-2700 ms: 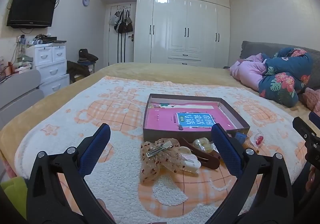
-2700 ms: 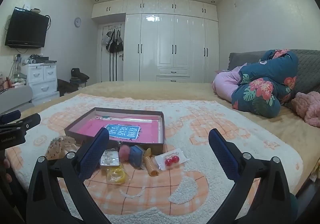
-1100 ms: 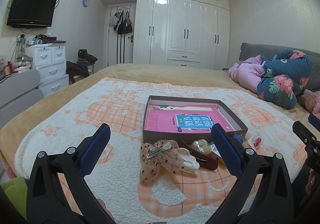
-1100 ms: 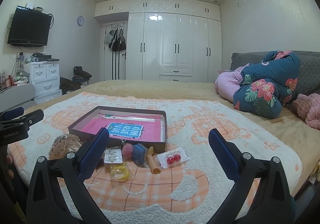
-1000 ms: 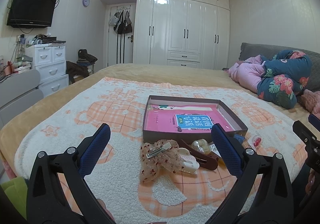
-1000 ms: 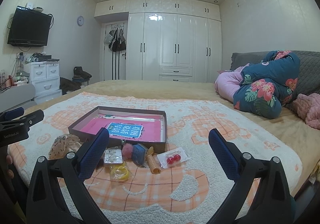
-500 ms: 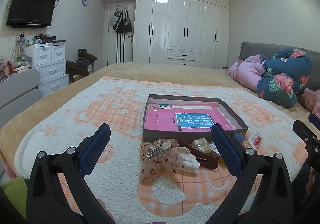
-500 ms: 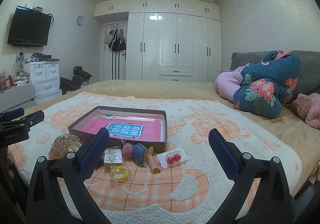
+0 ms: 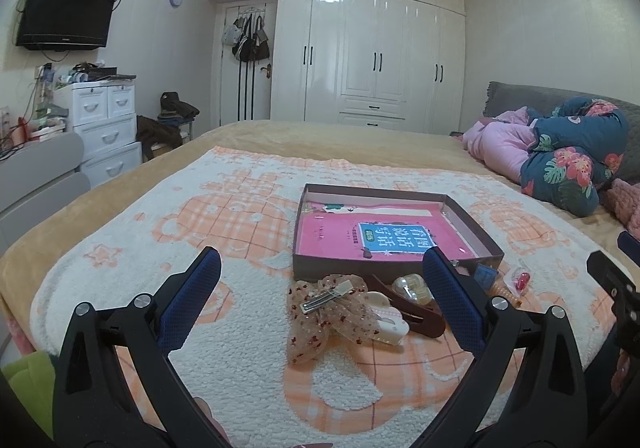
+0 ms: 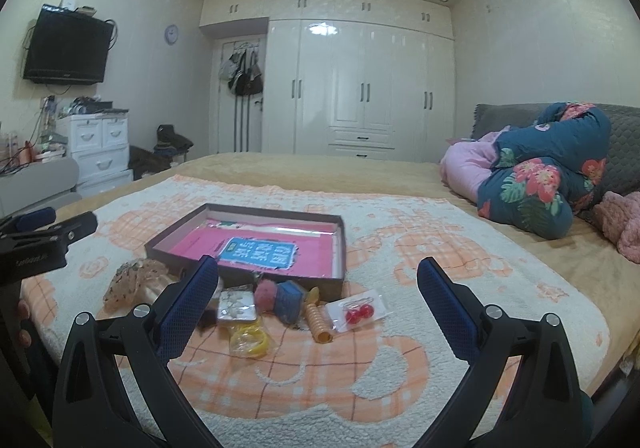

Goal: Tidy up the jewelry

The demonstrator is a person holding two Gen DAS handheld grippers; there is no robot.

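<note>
Start of the job, by the look of it: nothing was picked up yet & the box (image 9: 394,244) was empty of jewelry, only a pink liner w/ a blue printed label showing inside. Both grippers hung above the near edge of the bed's blanket (image 9: 224,216), short of the pile.

Left gripper (image 9: 320,288): fingers spread wide, empty, lined up w/ the bow clip (image 9: 326,302). Right gripper (image 10: 318,290): fingers also wide, empty, aimed at the small items in front of the box.

Where the jewelry was: all loose on the blanket, bunched against the box's near wall, none in it.

Count, as far as I could tell:
- 1 sheer spotted bow clip w/ metal bar, left end of the pile
- 1 white claw clip (image 9: 386,322), touching the bow
- 1 dark brown clip (image 9: 416,318), just behind the white one
- 1 clear packet w/ pale round pieces (image 10: 236,306)
- 1 yellow band in wrap (image 10: 248,340)
- 1 pink pompom (image 10: 266,294)
- 1 small blue box (image 10: 290,300)
- 1 orange coil tie (image 10: 318,322)
- 1 packet w/ 2 red beads (image 10: 358,312), right end
So approx. 9 pieces, 1 box. Some overlap, so there may be more underneath.

Next move, my guess: left goes down & fwd onto the bow, closing on the metal bar rather than the floppy mesh, then lifts over the box wall. Right's nearest clean pick looks like the red-bead packet; it's flat, so the fingers would need to get under an edge on the fluffy blanket.
</note>
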